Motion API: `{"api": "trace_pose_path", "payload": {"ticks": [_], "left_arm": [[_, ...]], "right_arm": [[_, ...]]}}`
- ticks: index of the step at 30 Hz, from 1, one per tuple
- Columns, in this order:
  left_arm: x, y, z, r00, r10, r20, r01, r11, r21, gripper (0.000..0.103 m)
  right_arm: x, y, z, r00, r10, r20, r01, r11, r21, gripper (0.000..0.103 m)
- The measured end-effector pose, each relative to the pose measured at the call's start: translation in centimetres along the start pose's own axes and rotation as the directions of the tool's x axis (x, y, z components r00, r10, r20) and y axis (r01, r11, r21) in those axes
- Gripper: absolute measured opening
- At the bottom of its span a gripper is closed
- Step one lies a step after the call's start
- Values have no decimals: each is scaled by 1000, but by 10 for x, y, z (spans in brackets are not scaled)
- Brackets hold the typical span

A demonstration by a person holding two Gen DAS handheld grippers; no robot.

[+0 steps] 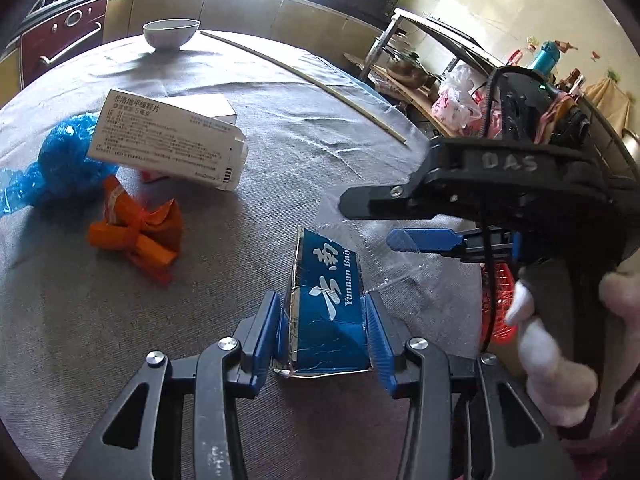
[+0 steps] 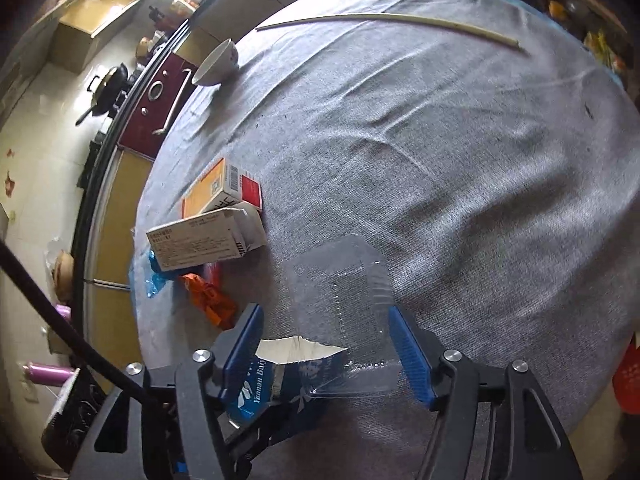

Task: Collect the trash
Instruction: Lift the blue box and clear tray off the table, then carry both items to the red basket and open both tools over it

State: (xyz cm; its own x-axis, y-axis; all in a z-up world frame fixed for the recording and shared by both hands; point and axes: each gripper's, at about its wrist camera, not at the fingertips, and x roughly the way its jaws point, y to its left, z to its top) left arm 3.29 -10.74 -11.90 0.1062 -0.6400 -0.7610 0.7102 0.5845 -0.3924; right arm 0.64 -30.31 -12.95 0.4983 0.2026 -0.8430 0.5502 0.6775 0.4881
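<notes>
Grey cloth (image 1: pixel 248 240) under you: your left gripper (image 1: pixel 324 340) is clamped on the blue box (image 1: pixel 332 312) near the table's edge. Your right gripper (image 2: pixel 324 352) gapes wide around the clear wrapper (image 2: pixel 340 288); close gently, it'll likely slip.

White bowl (image 1: pixel 171 33) stands at far edge of grey-clothed tabletop (image 1: pixel 240 216). Long pale stick (image 1: pixel 304 76) lies near it. Wok (image 2: pixel 107 87) on stove beyond.

Table: grey cloth (image 2: pixel 460 152).
Bowl (image 1: pixel 171 33): 11 o'clock.
Stick (image 1: pixel 304 76): 1 o'clock.
Medicine box (image 1: pixel 168 140), orange wrapper (image 1: pixel 136 232), blue plastic (image 1: pixel 60 160): 9 o'clock.
</notes>
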Motion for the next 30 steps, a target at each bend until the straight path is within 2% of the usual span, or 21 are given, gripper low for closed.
{"api": "trace_pose_path", "payload": {"ticks": [7,11,16,20,26,30], "left_arm": [[-5,6,-3,1000,-8,5,8,999,-33,45],[-13,13,-5,1000,13,14,-12,998,-54,45],[-28,18,-4,998,47,41,-44,997,-60,45],[-32,13,0,994,100,48,-98,995,-36,45],[-36,-7,1,988,143,53,-145,989,34,45],[-33,-27,5,987,155,51,-159,983,96,45]], "right_arm": [[25,9,0,994,-104,-40,101,993,-66,71],[27,9,-3,994,-104,-20,102,991,-89,71],[19,-1,-6,997,-75,17,77,994,-84,63],[8,-11,-10,998,-52,45,55,996,-75,61],[-22,-34,-16,995,35,90,-32,999,-38,60],[-49,-56,-21,982,98,162,-97,995,-15,60]]}}
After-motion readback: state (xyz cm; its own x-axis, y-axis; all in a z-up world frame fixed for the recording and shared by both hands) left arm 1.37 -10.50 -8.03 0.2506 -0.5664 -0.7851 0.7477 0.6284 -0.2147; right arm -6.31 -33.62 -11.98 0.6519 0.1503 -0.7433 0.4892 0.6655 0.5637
